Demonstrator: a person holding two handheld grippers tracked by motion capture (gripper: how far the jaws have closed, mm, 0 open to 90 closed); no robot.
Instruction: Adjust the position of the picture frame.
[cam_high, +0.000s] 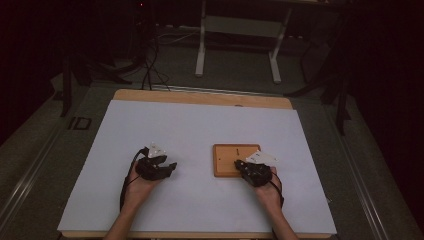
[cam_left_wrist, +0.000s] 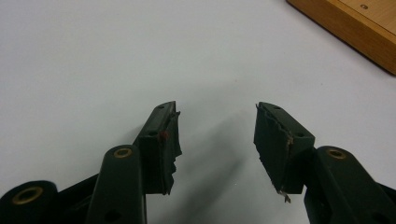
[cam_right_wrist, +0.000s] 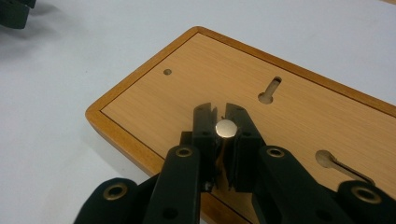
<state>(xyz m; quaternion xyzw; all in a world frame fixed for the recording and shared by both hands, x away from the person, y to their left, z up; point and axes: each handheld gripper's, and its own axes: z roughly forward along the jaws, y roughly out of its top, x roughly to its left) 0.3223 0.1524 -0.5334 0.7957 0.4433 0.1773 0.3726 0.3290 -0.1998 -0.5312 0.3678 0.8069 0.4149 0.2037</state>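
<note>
White sheet (cam_high: 200, 130) over the tabletop, light wood strip (cam_high: 200, 96) of the table left bare along the far edge. Largest item first.

Wooden board (cam_high: 227, 157): flat on the sheet, right of centre, nearer the near edge than the far one. Darker raised rim, paler inset panel. Two keyhole slots (cam_right_wrist: 270, 91) and one small round hole (cam_right_wrist: 167, 72) in the panel, as seen in the right gripper view. Corner of the same board (cam_left_wrist: 359, 28) at upper right of the left gripper view.

Right gripper (cam_right_wrist: 219, 109): held in the right hand (cam_high: 270, 192), over the board's near-right corner. Jaws drawn nearly together, narrow gap at the tips. Clamped between the pads: small round metal piece (cam_right_wrist: 226, 127), silvery flat top facing up. Whether a pin, a magnet or a screw head, cannot tell. Whether the piece touches the panel below, cannot tell either. Seen from above, gripper (cam_high: 241, 165) tips over the board's near edge.

Left gripper (cam_left_wrist: 217, 126): held in the left hand (cam_high: 137, 187), on the left half of the sheet, well apart from the board, at about the same distance from the near edge. Jaws roughly half spread, nothing between them, bare sheet beneath. Pad rubber frayed and torn at the edges.

Black cable (cam_high: 125, 185) trailing back along the left forearm.
</note>
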